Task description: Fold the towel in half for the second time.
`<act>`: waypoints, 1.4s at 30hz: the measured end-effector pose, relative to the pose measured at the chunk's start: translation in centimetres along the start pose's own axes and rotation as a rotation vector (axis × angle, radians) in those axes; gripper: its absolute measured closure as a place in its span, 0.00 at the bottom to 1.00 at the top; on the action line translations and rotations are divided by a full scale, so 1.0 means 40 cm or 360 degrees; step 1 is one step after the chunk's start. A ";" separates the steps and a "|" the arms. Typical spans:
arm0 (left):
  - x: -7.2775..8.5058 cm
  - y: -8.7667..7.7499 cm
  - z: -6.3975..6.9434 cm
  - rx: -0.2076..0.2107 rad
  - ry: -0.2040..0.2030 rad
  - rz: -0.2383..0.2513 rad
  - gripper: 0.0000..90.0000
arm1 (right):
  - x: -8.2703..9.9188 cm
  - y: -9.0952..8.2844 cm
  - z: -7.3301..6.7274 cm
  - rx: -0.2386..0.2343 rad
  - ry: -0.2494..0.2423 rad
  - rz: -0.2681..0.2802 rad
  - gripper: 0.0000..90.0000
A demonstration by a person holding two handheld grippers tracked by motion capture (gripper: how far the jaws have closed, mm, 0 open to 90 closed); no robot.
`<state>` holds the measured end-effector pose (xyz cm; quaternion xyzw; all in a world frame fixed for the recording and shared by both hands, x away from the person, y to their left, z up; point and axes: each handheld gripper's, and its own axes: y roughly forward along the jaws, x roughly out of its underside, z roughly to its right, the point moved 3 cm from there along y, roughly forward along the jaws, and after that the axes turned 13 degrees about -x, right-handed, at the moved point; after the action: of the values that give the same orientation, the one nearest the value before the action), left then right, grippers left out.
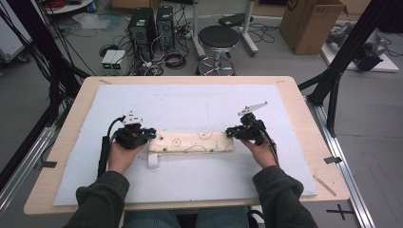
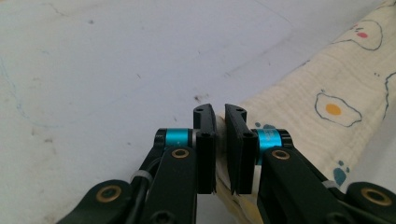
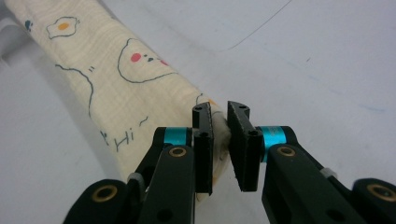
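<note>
A cream cloth [image 1: 192, 142] printed with fried eggs and faces lies folded into a long narrow strip across the white mat [image 1: 190, 104]. My left gripper [image 1: 151, 133] holds its left end, and in the left gripper view the jaws are shut on the cloth's corner [image 2: 261, 105], gripper [image 2: 220, 122]. My right gripper [image 1: 230, 132] holds the right end. In the right gripper view the cloth [image 3: 116, 84] runs up to the left and its end sits pinched between the jaws of the gripper [image 3: 220, 122]. A white tag [image 1: 153, 160] hangs from the cloth's near left edge.
The mat covers a wooden table [image 1: 304, 109]. Bare mat lies in front of and behind the cloth. Beyond the table stand a black stool [image 1: 218, 38], computer towers [image 1: 142, 26] with tangled cables, and a cardboard box [image 1: 311, 23].
</note>
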<state>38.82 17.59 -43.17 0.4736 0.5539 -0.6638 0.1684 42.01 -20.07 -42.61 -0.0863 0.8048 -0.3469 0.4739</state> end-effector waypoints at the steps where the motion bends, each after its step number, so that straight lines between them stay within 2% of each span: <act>1: -0.003 0.005 -0.003 -0.0008 0.0001 -0.0003 0.92 | -0.004 0.002 0.008 0.0007 0.0009 0.0002 0.90; 8: 0.000 0.042 -0.025 -0.0070 -0.0064 -0.0018 0.92 | -0.019 0.032 0.047 0.0042 0.0064 0.0018 0.90; 10: 0.004 0.051 -0.032 -0.0086 -0.0059 -0.0034 0.92 | -0.025 0.044 0.052 0.0050 0.0062 0.0005 0.89; 13: 0.007 0.060 -0.034 -0.0090 -0.0066 -0.0028 0.92 | -0.031 0.055 0.062 0.0074 0.0060 0.0003 0.89; 17: 0.011 0.069 -0.037 -0.0079 -0.0070 -0.0036 0.89 | -0.025 0.069 0.078 0.0062 0.0097 -0.0018 0.87; 21: 0.007 0.058 -0.045 -0.0090 -0.0095 -0.0003 0.79 | -0.027 0.063 0.074 0.0060 0.0085 0.0014 0.78; 26: 0.000 0.042 -0.044 -0.0049 -0.0130 0.0030 0.67 | -0.032 0.045 0.068 0.0037 0.0094 0.0085 0.69; 29: -0.004 0.034 -0.038 -0.0036 -0.0113 0.0039 0.64 | -0.036 0.039 0.059 0.0033 0.0080 0.0112 0.64; 32: -0.008 0.025 -0.033 -0.0013 -0.0124 0.0060 0.62 | -0.040 0.030 0.047 0.0018 0.0092 0.0146 0.58; 36: -0.012 0.014 -0.034 0.0003 -0.0135 0.0080 0.60 | -0.045 0.019 0.038 0.0011 0.0065 0.0186 0.53; 42: -0.016 0.003 -0.029 0.0037 -0.0142 0.0081 0.56 | -0.046 0.006 0.032 0.0008 0.0069 0.0219 0.44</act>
<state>39.74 18.40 -42.66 0.4593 0.5259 -0.6861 0.2043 44.11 -19.64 -41.87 -0.0220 0.8180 -0.3173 0.4793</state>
